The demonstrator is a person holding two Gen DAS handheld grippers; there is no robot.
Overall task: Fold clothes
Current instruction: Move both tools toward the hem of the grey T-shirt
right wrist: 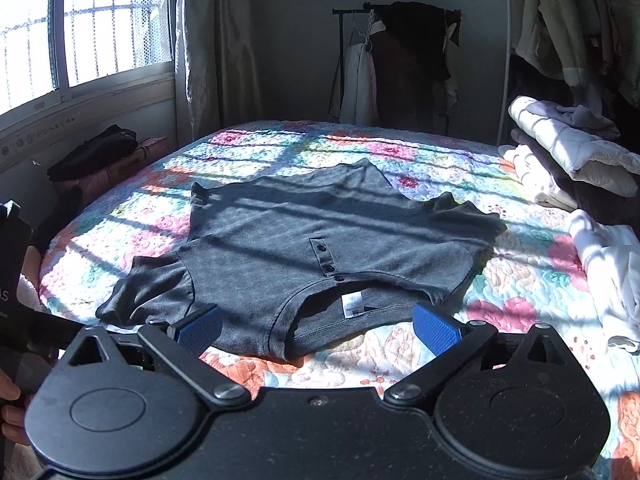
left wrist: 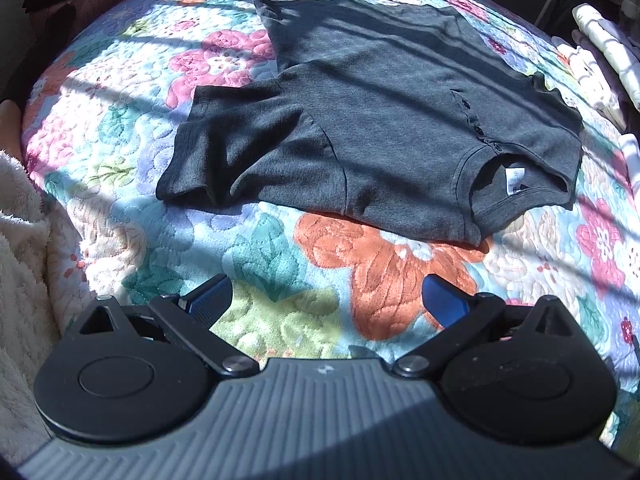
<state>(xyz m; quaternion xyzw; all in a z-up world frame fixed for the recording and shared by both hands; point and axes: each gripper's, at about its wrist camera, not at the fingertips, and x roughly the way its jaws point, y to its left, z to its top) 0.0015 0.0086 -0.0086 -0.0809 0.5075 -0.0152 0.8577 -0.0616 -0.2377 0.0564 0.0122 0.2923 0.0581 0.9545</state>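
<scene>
We hold both grippers over a bed covered by a floral quilt (left wrist: 280, 264), and a dark grey henley shirt (left wrist: 380, 112) lies spread flat on it, front up, with its collar toward us. In the left wrist view our left gripper (left wrist: 326, 300) hangs with its fingers spread wide and nothing between them. The shirt sits beyond those blue pads (left wrist: 442, 300), apart from them, with a bare strip of quilt in between. Its neckline and white label (left wrist: 514, 180) lie far and to the right of the fingers, while one short sleeve (left wrist: 224, 152) reaches out to the far left.

In the right wrist view our right gripper (right wrist: 318, 326) is also wide open and grips nothing. Here the shirt (right wrist: 300, 232) comes much nearer. The collar opening (right wrist: 352, 312) lies directly between the two fingers, the left pad (right wrist: 200, 326) overlaps the near shoulder edge in the picture, and the right pad (right wrist: 436, 330) sits just beside the other end of the neckline. We cannot tell whether either pad actually touches the cloth. The button placket (right wrist: 326, 258) runs away from us just past the collar.

Folded pale bedding and clothes (right wrist: 568, 152) are piled at the right edge of the bed, and a clothes rack (right wrist: 400, 60) stands against the far wall.
</scene>
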